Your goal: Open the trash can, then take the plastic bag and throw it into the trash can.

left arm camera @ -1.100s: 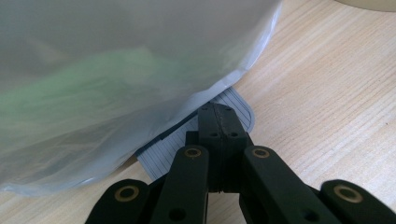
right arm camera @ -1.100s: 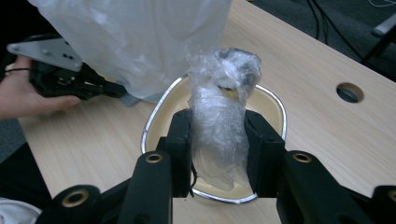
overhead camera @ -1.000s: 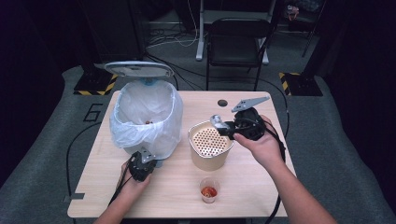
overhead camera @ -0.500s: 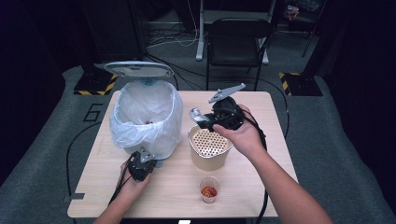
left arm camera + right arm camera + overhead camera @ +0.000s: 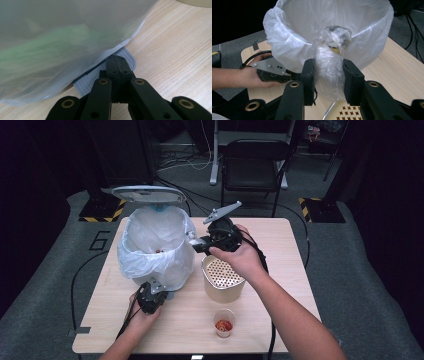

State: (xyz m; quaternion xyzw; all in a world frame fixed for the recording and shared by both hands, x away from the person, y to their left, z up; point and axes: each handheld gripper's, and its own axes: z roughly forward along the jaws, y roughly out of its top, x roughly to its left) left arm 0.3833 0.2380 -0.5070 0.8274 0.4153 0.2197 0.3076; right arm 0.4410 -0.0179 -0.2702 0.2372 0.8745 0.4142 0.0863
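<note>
A crumpled wad of clear plastic wrap (image 5: 329,62) is clamped between the two black jaws of the right gripper (image 5: 329,75), with something yellow and dark seen through the film near its top. In the high view the right gripper (image 5: 197,241) is held above the table, just beside the rim of the white bin lined with a translucent plastic bag (image 5: 155,247), so the wad is carried in the air between the bin and the beige cylindrical container with a perforated insert (image 5: 223,279). In the right gripper view the open mouth of the bin (image 5: 332,22) is seen directly behind the wad, and a corner of the perforated insert (image 5: 347,112) is seen below the jaws.

The left gripper (image 5: 117,66) is closed, its jaws pressed together with nothing visible between them. Its tips are rested on the grey ribbed pedal (image 5: 87,81) that protrudes from under the bag at the foot of the bin. In the high view the left gripper (image 5: 156,289) is held low at the front of the bin, on the light wooden table (image 5: 285,250).

The grey oval lid (image 5: 148,194) of the bin is raised behind its mouth. A small clear cup with red contents (image 5: 223,322) is placed near the front edge of the table, just in front of the beige container and apart from it
</note>
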